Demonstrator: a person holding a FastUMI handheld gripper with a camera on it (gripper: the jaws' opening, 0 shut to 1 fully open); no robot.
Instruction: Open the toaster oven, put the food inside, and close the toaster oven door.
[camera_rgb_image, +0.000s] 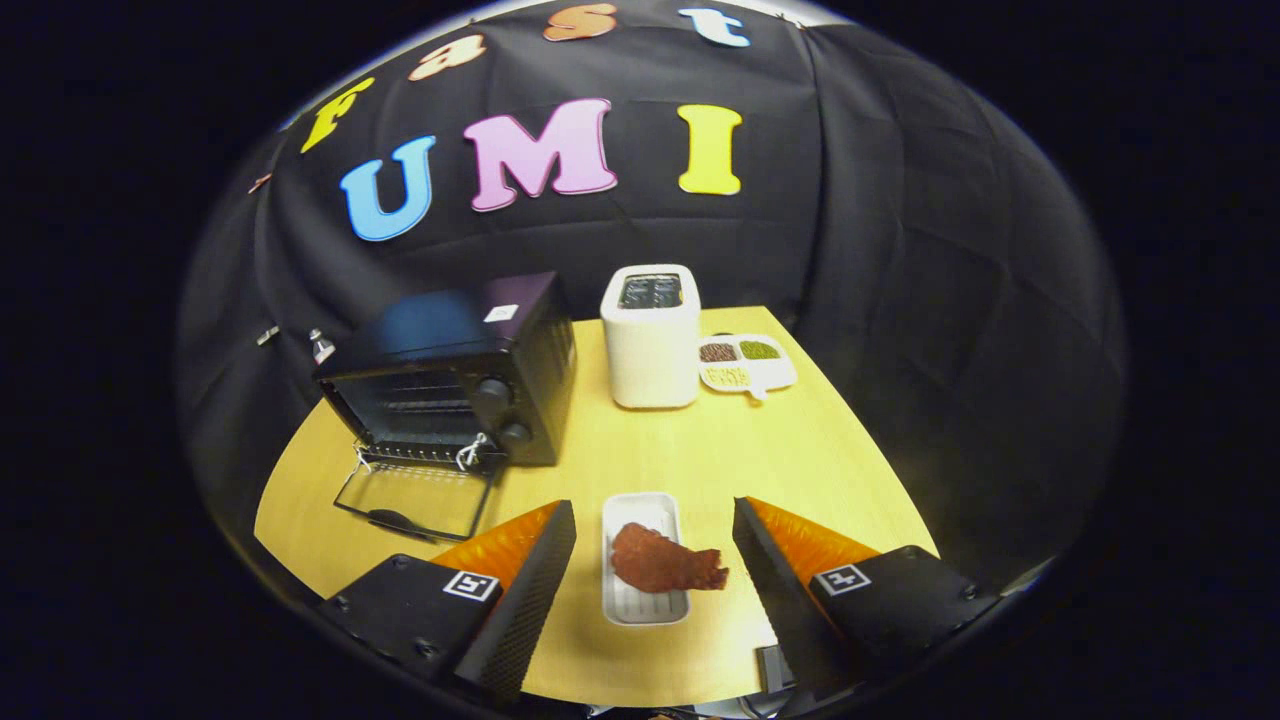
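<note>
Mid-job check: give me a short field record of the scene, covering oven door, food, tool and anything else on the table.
oven door: toaster oven open, door folded down flat on the table
food: reddish-brown piece on white tray, overhanging one side
tool: tool open, fingers either side of the tray, touching nothing
other: white toaster; divided dish beside it

Gripper (654, 520): black housings, square fiducial tags, small screws, ribbed inner faces on wedge-shaped fingers (525, 590).

The gripper (655, 520) hangs above the table with its two fingers (530, 590) spread wide apart, gripping nothing.
</note>
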